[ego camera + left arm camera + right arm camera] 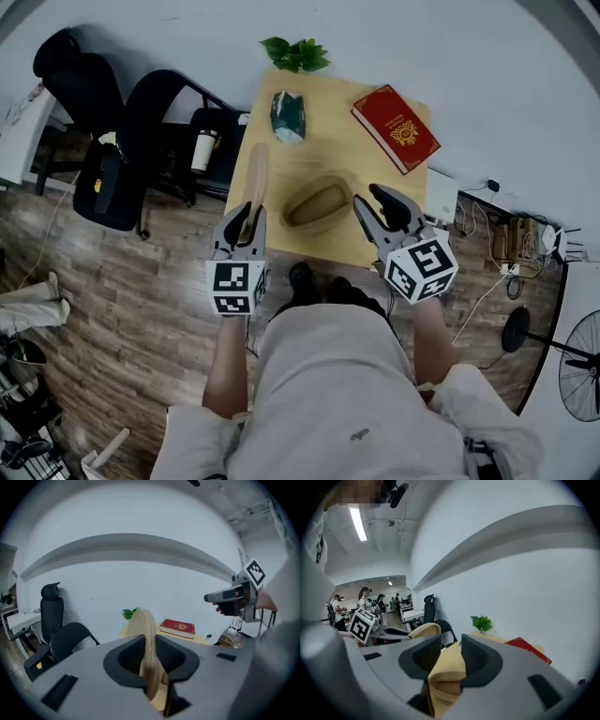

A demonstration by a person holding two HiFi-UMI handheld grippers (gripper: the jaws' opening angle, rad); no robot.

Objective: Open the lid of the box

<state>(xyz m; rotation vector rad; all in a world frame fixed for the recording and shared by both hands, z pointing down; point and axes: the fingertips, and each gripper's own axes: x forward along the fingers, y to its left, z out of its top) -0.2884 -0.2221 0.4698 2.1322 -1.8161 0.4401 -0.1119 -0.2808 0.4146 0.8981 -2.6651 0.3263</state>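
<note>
Left gripper [246, 214] clamps the oval woven lid [258, 173] on edge, left of the woven box [317, 204]. Right gripper [370, 199] gapes wide at its right.

Around the box [319, 206] on the table [349, 155]: the lid [255, 178] stands on edge just left of it, pinched in your left gripper [251, 214], and your right gripper [371, 199] hangs just right of it. Behind it you have the packet [288, 114] to the left, the book [396, 127] to the right, the plant [295, 54] farthest back.
</note>
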